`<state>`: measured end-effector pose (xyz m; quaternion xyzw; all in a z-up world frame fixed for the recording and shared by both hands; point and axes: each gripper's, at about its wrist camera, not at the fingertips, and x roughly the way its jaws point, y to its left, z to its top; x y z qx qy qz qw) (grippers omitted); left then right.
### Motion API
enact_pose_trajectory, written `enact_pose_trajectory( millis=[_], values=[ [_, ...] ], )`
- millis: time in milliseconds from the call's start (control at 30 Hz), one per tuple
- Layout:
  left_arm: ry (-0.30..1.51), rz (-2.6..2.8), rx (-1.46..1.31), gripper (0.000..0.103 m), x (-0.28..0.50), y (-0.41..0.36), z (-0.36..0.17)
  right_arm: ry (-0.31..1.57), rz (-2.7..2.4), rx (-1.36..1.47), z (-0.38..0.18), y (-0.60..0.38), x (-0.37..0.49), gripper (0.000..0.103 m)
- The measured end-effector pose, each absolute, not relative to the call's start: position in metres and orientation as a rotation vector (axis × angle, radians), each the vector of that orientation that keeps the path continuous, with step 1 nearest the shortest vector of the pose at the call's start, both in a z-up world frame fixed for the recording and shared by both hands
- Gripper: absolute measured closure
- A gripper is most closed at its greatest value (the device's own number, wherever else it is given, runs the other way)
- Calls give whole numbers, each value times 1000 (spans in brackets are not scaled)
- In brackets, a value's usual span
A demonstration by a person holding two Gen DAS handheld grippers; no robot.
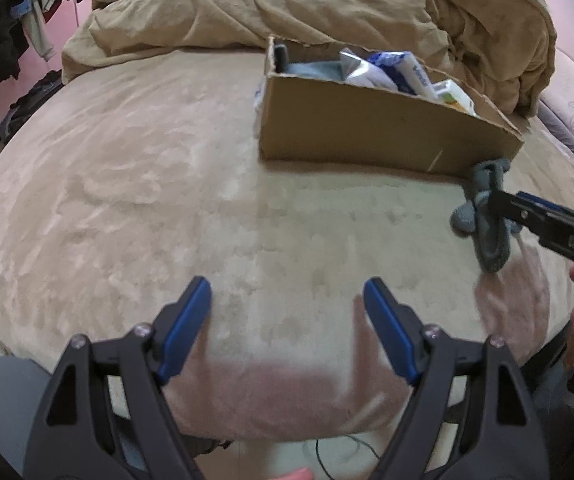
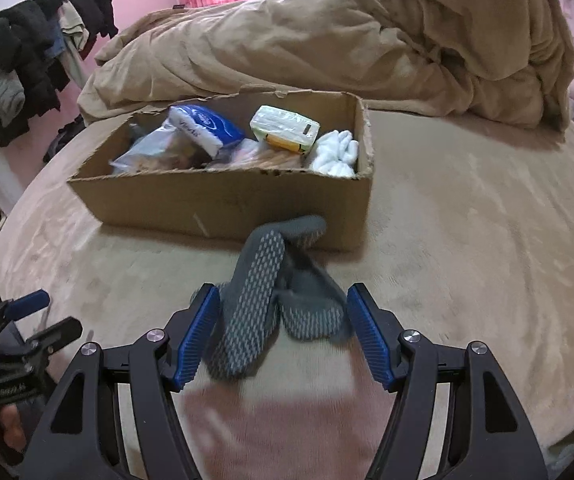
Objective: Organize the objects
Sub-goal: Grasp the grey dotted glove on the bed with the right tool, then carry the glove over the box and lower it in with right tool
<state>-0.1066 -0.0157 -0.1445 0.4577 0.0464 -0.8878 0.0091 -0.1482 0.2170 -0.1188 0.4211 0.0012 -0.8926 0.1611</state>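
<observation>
Between your right gripper (image 2: 283, 332) jaws, spread apart: grey grip socks (image 2: 263, 296) on the bed, near the cardboard box (image 2: 223, 204) | centre, close on both | left gripper (image 1: 287, 320) apart, empty.

"DAS" on right gripper (image 1: 499, 210), "VINDA" on tissue pack (image 2: 207, 128)

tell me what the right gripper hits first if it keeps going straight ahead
Probably the near wall of the cardboard box, just beyond the grey socks between the right gripper fingers; depth is unclear.
</observation>
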Motion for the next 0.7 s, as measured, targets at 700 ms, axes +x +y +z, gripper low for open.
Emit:
enact_pose_trajectory(
  millis=[700],
  values=[
    [222,-2799,1422,23,-92,-15,-120,36,-2451,1201,-104,204,-131,69]
  ],
)
